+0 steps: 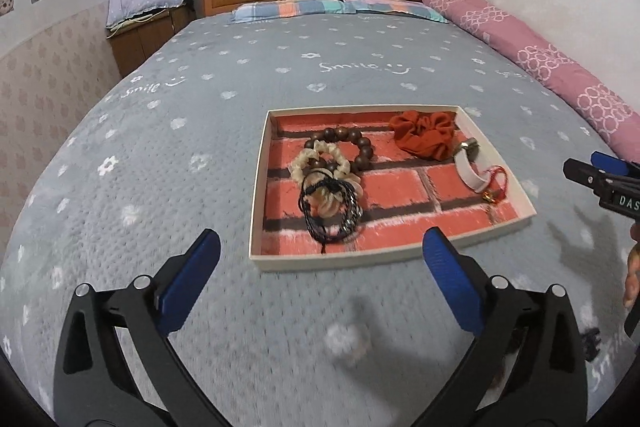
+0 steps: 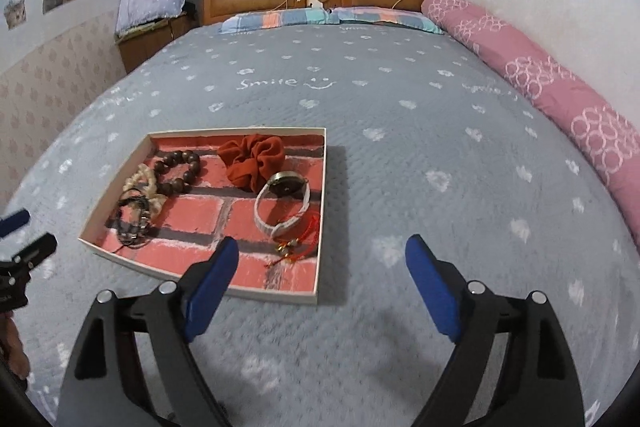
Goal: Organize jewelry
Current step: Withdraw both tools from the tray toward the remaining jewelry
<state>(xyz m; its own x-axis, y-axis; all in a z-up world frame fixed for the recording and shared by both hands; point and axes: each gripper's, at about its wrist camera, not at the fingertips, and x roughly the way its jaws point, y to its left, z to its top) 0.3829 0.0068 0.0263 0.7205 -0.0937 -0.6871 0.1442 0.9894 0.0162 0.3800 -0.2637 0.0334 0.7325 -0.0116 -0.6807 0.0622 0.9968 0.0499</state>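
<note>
A: Your left tool [image 1: 320, 259] has its jaws spread wide with nothing between them. The right tool [image 2: 322, 267] stands the same, also empty.

B: Where is the jewelry?

A: In the shallow tray [image 1: 258, 187] lying on the bed [image 1: 180, 115], just ahead of both tools. Dark wooden beads [image 1: 352, 143], a cream bracelet [image 1: 316, 163] and black cords [image 1: 328, 211] overlap at your left tool's side. The red scrunchie [image 2: 252, 163], watch [image 2: 280, 203] and red string charm [image 2: 304, 239] lie ahead of the right tool.

B: Room to move?

A: Open bedspread surrounds the tray. A pink bolster [image 2: 540, 79] borders the far right edge. Your right tool's left finger [image 2: 212, 287] covers the tray's near rim. The cords' ends are hard to separate.
</note>
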